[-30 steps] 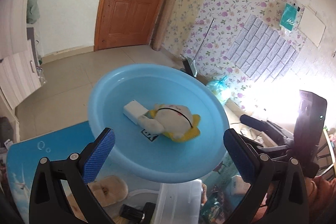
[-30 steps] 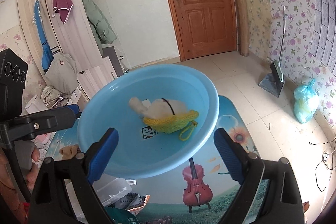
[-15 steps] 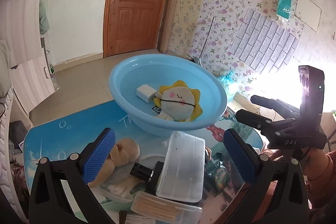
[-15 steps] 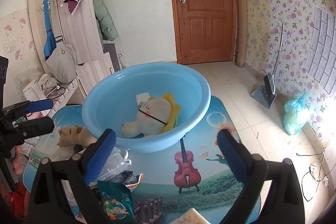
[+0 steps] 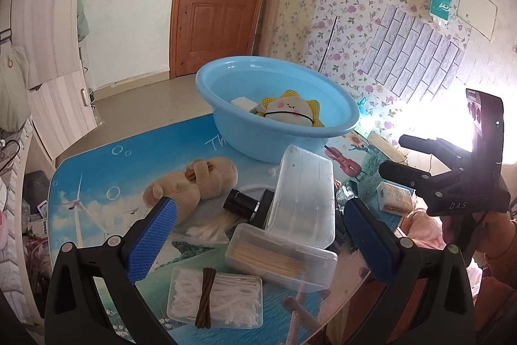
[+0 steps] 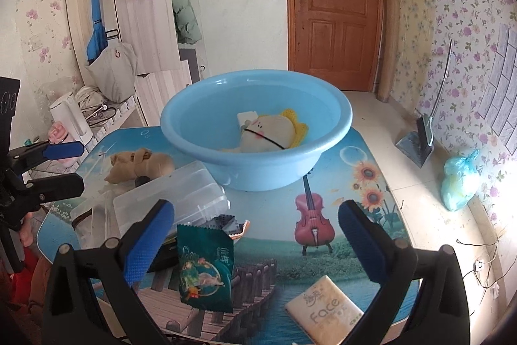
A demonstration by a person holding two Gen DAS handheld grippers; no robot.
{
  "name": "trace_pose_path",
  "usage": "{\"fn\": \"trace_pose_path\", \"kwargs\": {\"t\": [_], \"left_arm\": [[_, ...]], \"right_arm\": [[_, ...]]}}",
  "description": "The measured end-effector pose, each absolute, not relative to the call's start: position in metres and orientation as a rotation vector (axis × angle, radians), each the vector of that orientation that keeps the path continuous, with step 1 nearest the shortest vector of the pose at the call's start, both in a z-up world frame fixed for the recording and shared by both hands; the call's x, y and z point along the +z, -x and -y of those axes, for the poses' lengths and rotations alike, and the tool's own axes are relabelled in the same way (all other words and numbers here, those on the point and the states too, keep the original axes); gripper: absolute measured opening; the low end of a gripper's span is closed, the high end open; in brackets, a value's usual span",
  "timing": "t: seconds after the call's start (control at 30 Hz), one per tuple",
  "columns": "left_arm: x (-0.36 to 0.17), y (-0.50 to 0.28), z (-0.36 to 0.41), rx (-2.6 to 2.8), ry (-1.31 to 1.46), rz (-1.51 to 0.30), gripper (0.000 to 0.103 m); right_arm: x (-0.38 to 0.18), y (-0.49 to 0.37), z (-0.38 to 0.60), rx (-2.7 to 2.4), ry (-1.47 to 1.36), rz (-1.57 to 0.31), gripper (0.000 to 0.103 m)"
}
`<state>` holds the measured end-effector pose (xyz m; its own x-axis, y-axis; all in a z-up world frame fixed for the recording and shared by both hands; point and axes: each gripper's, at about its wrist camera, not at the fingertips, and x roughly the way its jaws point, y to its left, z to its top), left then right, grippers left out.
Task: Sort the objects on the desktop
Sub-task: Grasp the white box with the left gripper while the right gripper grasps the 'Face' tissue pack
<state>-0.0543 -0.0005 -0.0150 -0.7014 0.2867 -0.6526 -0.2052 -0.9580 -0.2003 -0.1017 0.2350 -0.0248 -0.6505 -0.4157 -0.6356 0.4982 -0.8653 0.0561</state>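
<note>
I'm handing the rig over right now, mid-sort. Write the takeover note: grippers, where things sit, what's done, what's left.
Left gripper: open, empty, above the clutter.
Right gripper: open, empty; its jaws have just been opening.
Done: sun plush and a white block lie in the blue basin.
Left on the table: brown plush, clear box, toothpick box, floss box, green packet, tissue pack.
</note>
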Motion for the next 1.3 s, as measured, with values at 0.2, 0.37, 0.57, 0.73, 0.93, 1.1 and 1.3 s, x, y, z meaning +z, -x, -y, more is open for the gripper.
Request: {"fn": "trace_pose_path", "kwargs": {"t": [0.2,0.37,0.57,0.73,0.93,1.1,1.3], "left_arm": [[-0.026,0.046,0.003,2.665,1.083,0.184,0.103],[-0.032,0.038,0.005,2.662,1.094,0.175,0.103],[-0.039,0.026,0.015,2.677,1.092,0.194,0.103],[-0.048,0.017,0.023,2.671,1.108,0.226,0.103],[-0.058,0.020,0.025,2.674,1.165,0.215,0.103],[-0.077,0.037,0.029,2.631,1.288,0.270,0.103],[-0.077,0.047,0.027,2.625,1.326,0.179,0.103]], "right_arm": [[-0.035,0.096,-0.242,-2.473,-0.941,-0.194,0.103],[-0.037,0.095,-0.251,-2.478,-0.962,-0.194,0.100],[-0.036,0.094,-0.272,-2.494,-0.963,-0.134,0.098],[-0.040,0.088,-0.282,-2.488,-0.982,-0.154,0.091],[-0.048,0.083,-0.297,-2.477,-0.986,-0.212,0.091],[-0.057,0.092,-0.313,-2.441,-1.014,-0.214,0.090],[-0.067,0.104,-0.323,-2.398,-1.095,-0.198,0.077]]}}
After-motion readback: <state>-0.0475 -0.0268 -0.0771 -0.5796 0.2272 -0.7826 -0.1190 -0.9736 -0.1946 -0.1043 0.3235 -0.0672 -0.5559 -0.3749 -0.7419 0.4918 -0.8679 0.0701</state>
